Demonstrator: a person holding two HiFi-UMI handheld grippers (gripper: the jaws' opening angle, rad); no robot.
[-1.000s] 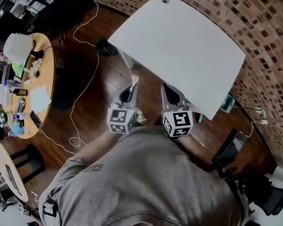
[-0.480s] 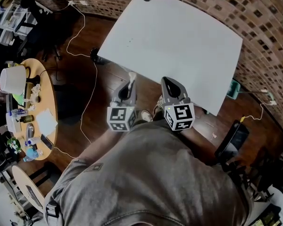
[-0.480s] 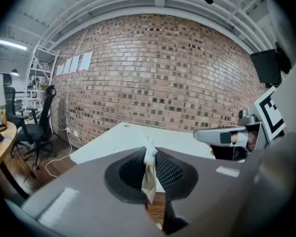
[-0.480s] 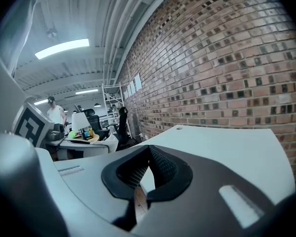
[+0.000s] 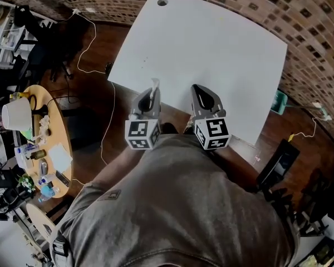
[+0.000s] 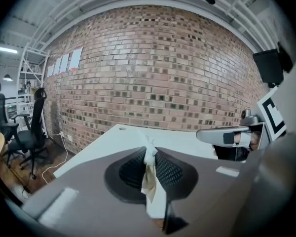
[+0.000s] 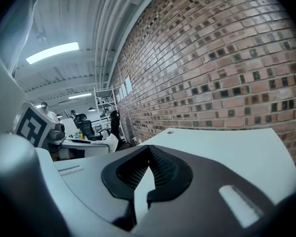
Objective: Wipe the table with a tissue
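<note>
The white table (image 5: pixel 211 43) fills the upper middle of the head view. My left gripper (image 5: pixel 153 91) hangs over its near edge, shut on a crumpled white tissue (image 5: pixel 154 84) that sticks up from the tips. In the left gripper view the tissue (image 6: pixel 149 174) is pinched between the dark ribbed pads of the left gripper (image 6: pixel 149 154), with the table (image 6: pixel 113 142) beyond. Beside it, my right gripper (image 5: pixel 198 89) is shut with nothing in it. The right gripper view shows that gripper's (image 7: pixel 149 148) tips meeting above the table (image 7: pixel 227 147).
A brick wall (image 5: pixel 300 21) borders the table's far and right sides. A round wooden table (image 5: pixel 44 132) with bottles and cups stands on the left, and cables (image 5: pixel 103 127) trail over the dark floor. An office chair (image 6: pixel 32 132) stands left of the table.
The person has stepped closer. Both grippers have advanced from short of the table's near edge to over it. The tissue stays held in the left gripper.
</note>
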